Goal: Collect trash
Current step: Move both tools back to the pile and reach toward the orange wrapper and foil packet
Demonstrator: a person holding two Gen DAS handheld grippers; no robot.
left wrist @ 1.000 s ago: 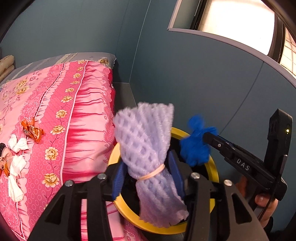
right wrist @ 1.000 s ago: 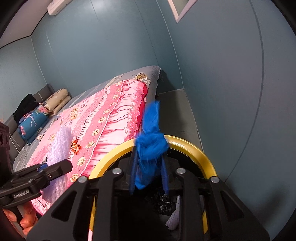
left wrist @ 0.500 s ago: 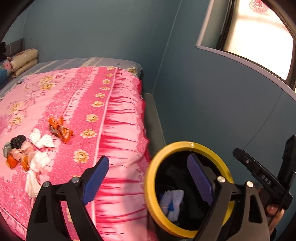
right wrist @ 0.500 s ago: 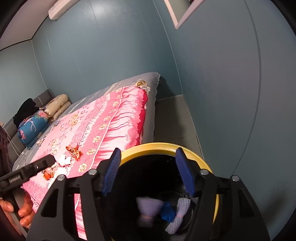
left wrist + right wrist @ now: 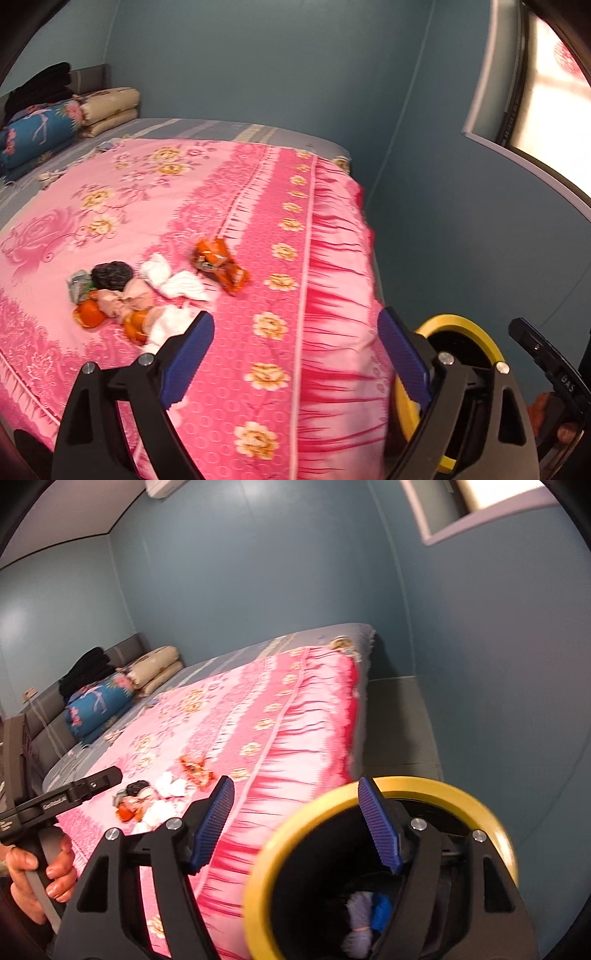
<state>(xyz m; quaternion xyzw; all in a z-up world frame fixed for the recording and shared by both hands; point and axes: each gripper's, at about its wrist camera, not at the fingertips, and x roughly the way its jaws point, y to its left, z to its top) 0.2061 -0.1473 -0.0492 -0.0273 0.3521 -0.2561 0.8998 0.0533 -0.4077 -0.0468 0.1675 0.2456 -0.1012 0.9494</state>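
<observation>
Trash pile [image 5: 144, 295]: on the quilt [image 5: 258, 229], ahead and left of the left gripper [image 5: 295, 354], which is the nearer; its spread runs roughly crosswise to the fingers.
Left gripper: jaws wide, holding nothing.
Right gripper [image 5: 295, 825]: jaws wide, empty, over the bin [image 5: 424, 786] rim.
Bin: holds purple and blue scraps.

pink floral bedspread [image 5: 229, 206], blue floral pillow [image 5: 35, 131], beige pillows [image 5: 109, 110], window [image 5: 546, 92], air conditioner [image 5: 162, 484]
</observation>
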